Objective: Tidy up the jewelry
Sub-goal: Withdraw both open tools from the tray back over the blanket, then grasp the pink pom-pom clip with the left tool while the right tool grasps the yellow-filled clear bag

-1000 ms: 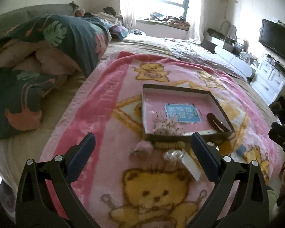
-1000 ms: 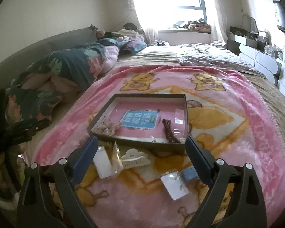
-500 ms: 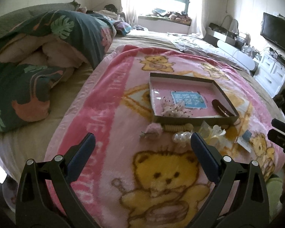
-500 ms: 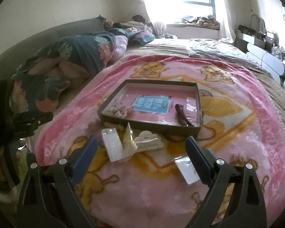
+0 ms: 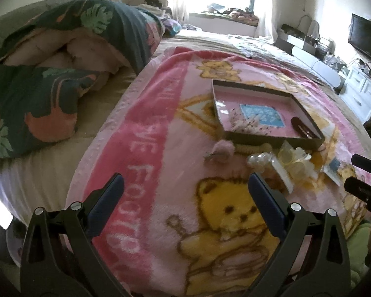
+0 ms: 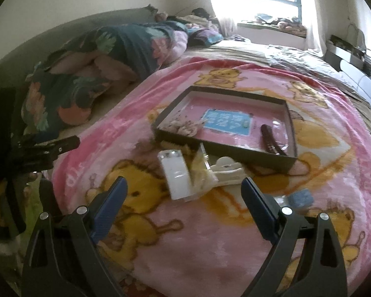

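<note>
A shallow dark tray (image 5: 272,139) (image 6: 225,152) with a pink floor lies on the pink bear blanket. In it are a pale frilly piece (image 5: 244,123) (image 6: 185,127), a blue card (image 6: 226,121) and a dark hair clip (image 5: 305,130) (image 6: 270,143). In front of the tray lie a pink fluffy piece (image 5: 221,149), a beige scrunchie (image 5: 253,147), a clear bead piece (image 5: 261,159), a white packet (image 6: 176,177), a white claw clip (image 6: 226,167) and a small blue piece (image 6: 300,196). My left gripper (image 5: 185,193) and right gripper (image 6: 184,193) are open, empty, short of these things.
A pink blanket (image 5: 146,133) covers the bed. A dark floral duvet (image 5: 37,94) is heaped on the left. White drawers (image 5: 361,94) and a TV (image 5: 366,39) stand at the right wall. The other gripper shows at each view's edge (image 5: 366,180) (image 6: 37,148).
Both grippers have drawn back from the tray and swung, so the tray and loose pieces look farther away. Both stay open. Nothing on the blanket has moved.
</note>
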